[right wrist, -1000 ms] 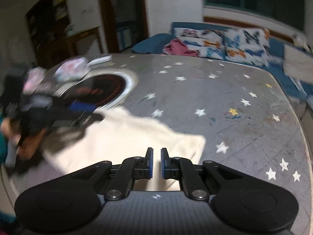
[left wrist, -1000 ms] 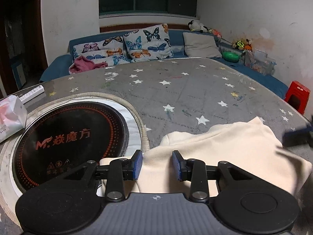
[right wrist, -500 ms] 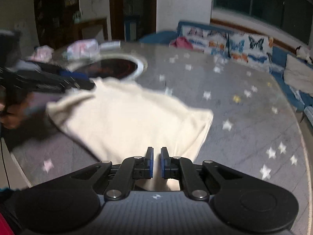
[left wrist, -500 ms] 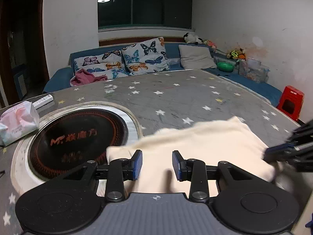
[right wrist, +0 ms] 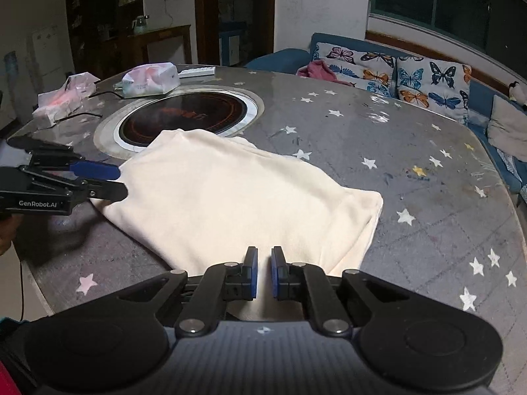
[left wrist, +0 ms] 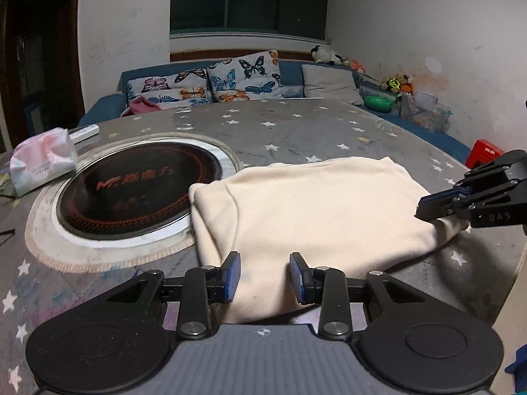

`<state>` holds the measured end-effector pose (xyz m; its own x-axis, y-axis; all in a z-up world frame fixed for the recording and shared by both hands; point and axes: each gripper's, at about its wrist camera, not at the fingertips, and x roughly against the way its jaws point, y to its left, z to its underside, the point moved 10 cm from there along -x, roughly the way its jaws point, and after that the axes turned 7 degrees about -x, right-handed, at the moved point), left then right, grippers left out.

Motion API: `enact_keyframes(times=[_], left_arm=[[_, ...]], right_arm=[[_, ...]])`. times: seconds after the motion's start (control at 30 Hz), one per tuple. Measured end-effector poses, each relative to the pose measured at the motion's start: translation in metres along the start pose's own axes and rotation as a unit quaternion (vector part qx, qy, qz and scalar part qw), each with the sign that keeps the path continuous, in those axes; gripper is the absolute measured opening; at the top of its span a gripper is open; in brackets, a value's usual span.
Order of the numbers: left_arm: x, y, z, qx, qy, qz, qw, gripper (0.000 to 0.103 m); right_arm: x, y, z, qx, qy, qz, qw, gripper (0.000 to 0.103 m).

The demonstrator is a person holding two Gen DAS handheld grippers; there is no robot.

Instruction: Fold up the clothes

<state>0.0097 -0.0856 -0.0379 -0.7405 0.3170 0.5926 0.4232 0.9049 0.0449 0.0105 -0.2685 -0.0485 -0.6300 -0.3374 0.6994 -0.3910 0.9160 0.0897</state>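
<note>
The folded cream fleece garment [left wrist: 316, 217] had slid back toward the near edge of the grey star-printed surface [left wrist: 296, 125], off most of the round black induction hob [left wrist: 138, 191], which suggested a fold just drawn over. The right hand-held gripper [right wrist: 263, 271] pinched the cloth's near hem, jaws almost closed. The left hand-held gripper [left wrist: 263, 278] stood partly open with cloth between its jaws; I could not tell whether it gripped. Far side lay open; near rim was close.
</note>
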Motion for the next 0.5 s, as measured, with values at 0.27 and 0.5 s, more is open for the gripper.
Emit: enact_keyframes(times=[0.27,0.5], left_arm=[[-0.002,0.0,-0.004,0.01,-0.004,-0.002,0.9999,0.036],[-0.001,0.003,0.004,0.01,-0.003,0.001,0.9999,0.036]], right_arm=[[-0.002,0.028,-0.008,0.029,-0.015,-0.027,0.999,0.008],[-0.004,0.035,-0.004,0.058,-0.01,-0.013,0.998,0.009]])
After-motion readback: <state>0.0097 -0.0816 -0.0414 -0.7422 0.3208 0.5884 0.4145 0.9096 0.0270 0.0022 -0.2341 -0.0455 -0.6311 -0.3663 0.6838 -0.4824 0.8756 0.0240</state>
